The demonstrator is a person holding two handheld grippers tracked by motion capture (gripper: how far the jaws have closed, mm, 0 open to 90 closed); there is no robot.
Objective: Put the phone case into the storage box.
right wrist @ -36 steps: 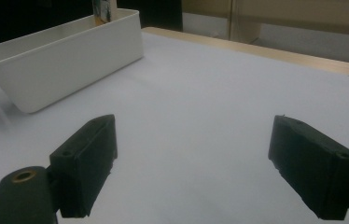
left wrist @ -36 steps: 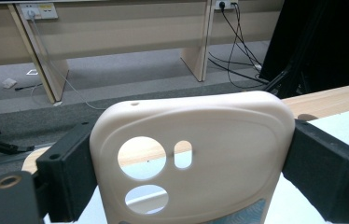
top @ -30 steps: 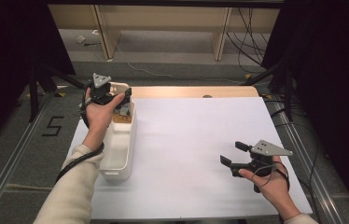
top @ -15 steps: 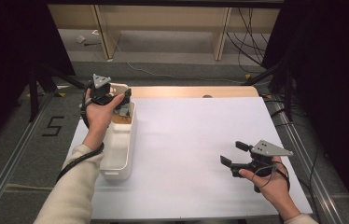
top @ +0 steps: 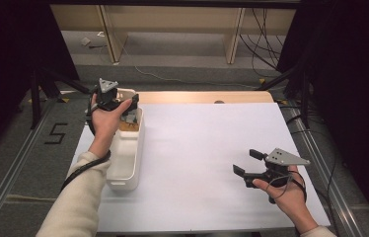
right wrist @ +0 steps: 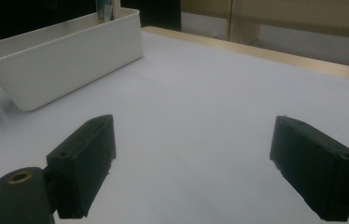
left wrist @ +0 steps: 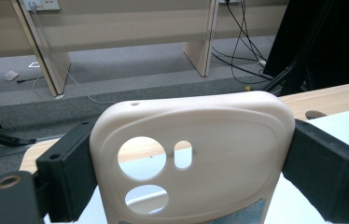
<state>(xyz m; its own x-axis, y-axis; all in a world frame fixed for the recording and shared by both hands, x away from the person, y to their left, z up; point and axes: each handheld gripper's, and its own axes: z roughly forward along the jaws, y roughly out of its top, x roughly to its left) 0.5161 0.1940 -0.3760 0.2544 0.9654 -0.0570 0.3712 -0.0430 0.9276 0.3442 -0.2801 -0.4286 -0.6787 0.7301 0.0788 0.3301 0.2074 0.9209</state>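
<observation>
our left gripper [left wrist: 182, 182] has its two jaws clamped on the sides of one cream phone case [left wrist: 196, 154], upright between them, with three cutouts in its back. in the high view the left gripper [top: 115, 101] holds that case over the far end of one white bin [top: 126, 153], which stands along the left edge of the table. something small lies in the bin's far end; we cannot tell what it is. our right gripper [right wrist: 196, 172] has its jaws spread wide with nothing between them, low over the bare sheet; in the high view it [top: 247, 163] sits near the right front corner, well apart from the bin [right wrist: 60, 56]. the table [top: 207, 143] wears one white sheet, with a wooden strip along the far edge. beyond it we see grey floor, wooden furniture legs, loose cables and dark curtains on both sides.
</observation>
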